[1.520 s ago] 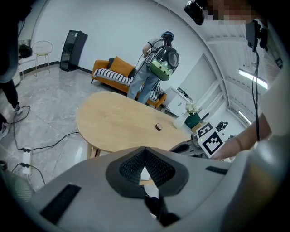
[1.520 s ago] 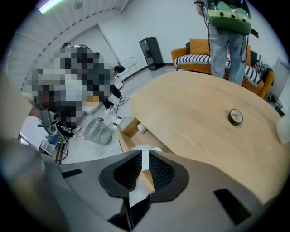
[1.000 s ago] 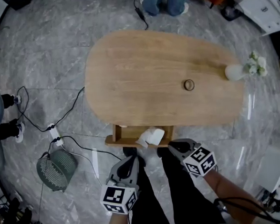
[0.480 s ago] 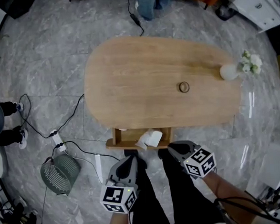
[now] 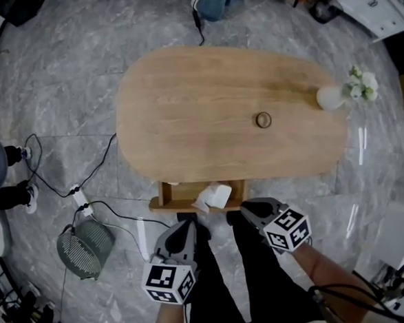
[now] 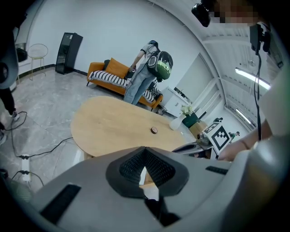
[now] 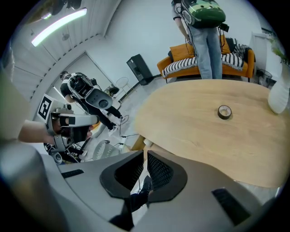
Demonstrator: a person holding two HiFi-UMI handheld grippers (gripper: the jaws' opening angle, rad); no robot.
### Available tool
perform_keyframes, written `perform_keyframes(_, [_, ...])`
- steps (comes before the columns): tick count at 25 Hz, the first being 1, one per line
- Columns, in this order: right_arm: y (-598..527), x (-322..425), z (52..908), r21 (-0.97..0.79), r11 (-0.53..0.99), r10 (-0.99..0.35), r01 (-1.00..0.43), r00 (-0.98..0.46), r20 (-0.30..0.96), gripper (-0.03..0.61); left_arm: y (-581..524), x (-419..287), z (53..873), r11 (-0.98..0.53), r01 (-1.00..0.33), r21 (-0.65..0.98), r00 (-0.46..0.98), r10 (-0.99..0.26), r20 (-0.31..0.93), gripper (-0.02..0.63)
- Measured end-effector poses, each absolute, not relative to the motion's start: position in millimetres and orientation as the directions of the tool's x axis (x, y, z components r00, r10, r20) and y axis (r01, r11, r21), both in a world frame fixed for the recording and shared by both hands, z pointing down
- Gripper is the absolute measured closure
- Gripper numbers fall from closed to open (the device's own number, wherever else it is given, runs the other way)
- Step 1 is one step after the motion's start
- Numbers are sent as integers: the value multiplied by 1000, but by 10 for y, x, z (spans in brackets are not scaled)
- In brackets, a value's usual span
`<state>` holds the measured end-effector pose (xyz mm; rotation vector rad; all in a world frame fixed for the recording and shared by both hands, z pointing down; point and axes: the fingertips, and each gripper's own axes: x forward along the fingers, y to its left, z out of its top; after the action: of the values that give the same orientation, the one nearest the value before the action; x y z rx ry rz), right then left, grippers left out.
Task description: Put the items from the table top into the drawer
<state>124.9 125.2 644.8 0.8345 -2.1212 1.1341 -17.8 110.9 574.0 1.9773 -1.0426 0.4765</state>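
Brown ring-shaped roll of what looked like tape (image 5: 263, 120) lay alone on the oval light-wood counter (image 5: 184, 110), right of centre and well apart from the near edge. A white bulb vase of pale flowers (image 5: 330, 99) stood at the far-right end. Under the near edge the shallow wooden drawer (image 5: 165, 203) hung open, already holding a crumpled white paper item (image 5: 216, 196), so the roll was probably the next thing to go in.

The left gripper (image 5: 187, 225) and right gripper (image 5: 247, 206) hovered side by side just in front of the drawer, both angled downward. Each gripper's own view showed its ribbed fingers (image 6: 156, 168) clenched together with nothing between them. That suited a pause between picks: neither was near the roll.

Reaching it would mean going over the open drawer and well across bare wood, which looked unobstructed. The vase stood near the roll's right, so an approach from the left seemed safer. A grey wire basket (image 5: 84, 245) and cables lay on the floor at left.
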Motion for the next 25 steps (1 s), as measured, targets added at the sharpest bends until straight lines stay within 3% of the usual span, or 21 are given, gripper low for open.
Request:
perform_keyframes(15, [870,1657,6626,-432,476,-271,-766,-595,757,528,762,191,5994,-323,-807,494,591,-451,669,614])
perform_keyframes(18, [800,1802,6722,-418,490,-249,-765,-582,774,454,670,340,6023,-325,-805,497,594,-449,668,614])
perform_keyframes(25, [527,2188,6947,-358,511,-243,-781,-531,812,453,537,675,6120,-333,-794,509,608,-432,666,614])
